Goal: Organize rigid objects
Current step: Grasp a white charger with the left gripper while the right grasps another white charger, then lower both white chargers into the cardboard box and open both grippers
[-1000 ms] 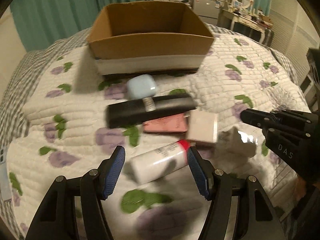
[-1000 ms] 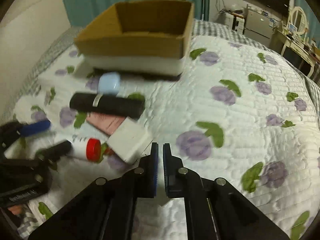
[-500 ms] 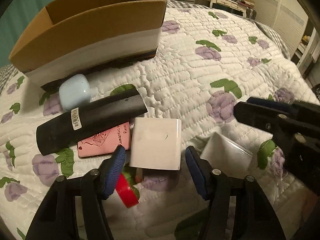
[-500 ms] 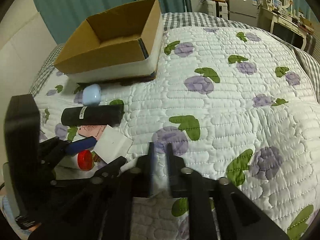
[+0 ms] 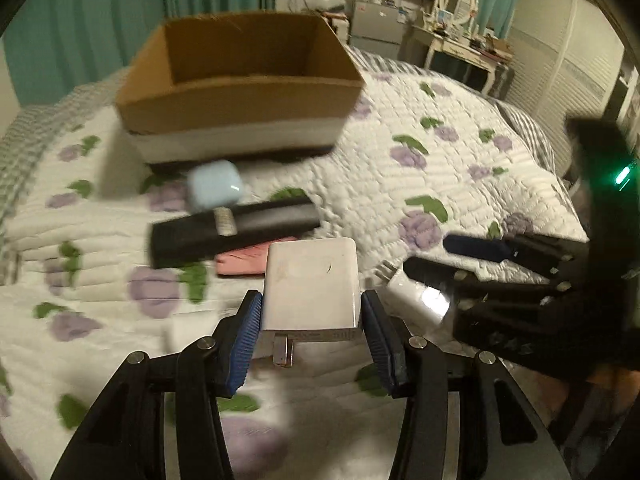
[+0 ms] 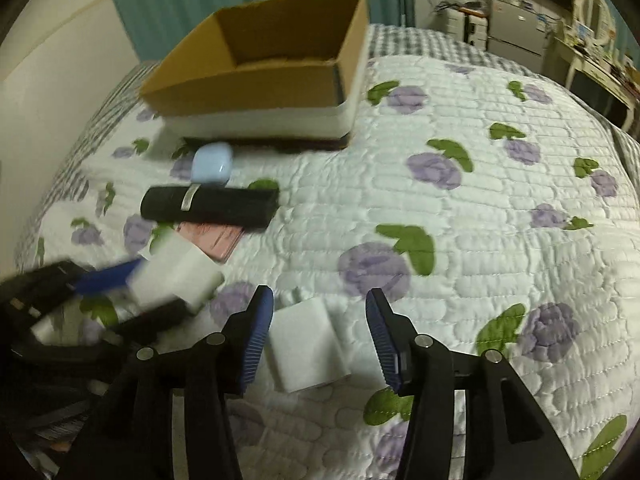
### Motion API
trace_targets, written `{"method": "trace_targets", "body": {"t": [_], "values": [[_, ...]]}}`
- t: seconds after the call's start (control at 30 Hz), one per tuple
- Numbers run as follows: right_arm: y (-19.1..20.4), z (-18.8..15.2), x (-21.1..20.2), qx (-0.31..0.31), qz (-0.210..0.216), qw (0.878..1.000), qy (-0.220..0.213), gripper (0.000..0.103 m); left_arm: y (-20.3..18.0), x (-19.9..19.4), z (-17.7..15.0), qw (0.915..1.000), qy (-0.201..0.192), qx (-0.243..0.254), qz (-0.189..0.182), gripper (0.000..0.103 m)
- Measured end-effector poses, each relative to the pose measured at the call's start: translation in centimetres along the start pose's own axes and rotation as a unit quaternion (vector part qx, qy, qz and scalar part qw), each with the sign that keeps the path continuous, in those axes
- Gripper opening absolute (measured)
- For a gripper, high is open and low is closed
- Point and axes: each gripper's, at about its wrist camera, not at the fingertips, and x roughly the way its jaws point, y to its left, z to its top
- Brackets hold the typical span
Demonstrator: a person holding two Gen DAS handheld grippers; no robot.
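Note:
My left gripper (image 5: 311,322) is shut on a big white charger block (image 5: 311,286), lifted a little off the quilt; it also shows in the right wrist view (image 6: 176,280). My right gripper (image 6: 319,330) is open around a smaller white charger (image 6: 306,348) lying on the quilt, also seen in the left wrist view (image 5: 412,294). An open cardboard box (image 5: 240,92) stands at the back. A light blue case (image 5: 214,188), a black tube (image 5: 234,230) and a pink card (image 5: 242,262) lie before it.
The flowered quilt (image 6: 460,216) spreads wide to the right. A dresser with a mirror (image 5: 460,40) and teal curtains (image 5: 80,20) stand beyond the bed.
My left gripper closed on the big white charger and raised it. My right gripper opened and moved down around the smaller charger.

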Motion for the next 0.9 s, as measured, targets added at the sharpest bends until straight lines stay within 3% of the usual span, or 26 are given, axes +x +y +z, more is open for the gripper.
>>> {"method": "trace_targets", "body": {"t": [0.2,0.27,0.53,0.67,0.9], "values": [[1.6,-1.0,2.2,-0.041,-0.009,0.998,0.044,0.049,1.3,-1.7,0.6,0.9996,-0.018,-0.008,0.019,0.050],[2.3,-1.2,3.0,-0.061,-0.032,0.996,0.058,0.049,1.5,-1.7,0.6,0.9996,-0.018,-0.009,0.022,0.050],[2.2,-1.5,4.0,-0.061,-0.049,0.994,0.080,0.048,2.0,-2.3,-0.3,0.9992,-0.013,-0.007,0.037,0.051],[2.6,-1.5,3.2,-0.065,-0.055,0.995,0.059,0.043,2.4,-2.9,-0.3,0.9987,-0.022,-0.008,0.046,0.051],[3.1,0.7,-2.1,-0.055,-0.042,0.997,-0.034,0.041,3.3,-3.0,0.8,0.9976,-0.032,-0.012,0.060,0.051]]}}
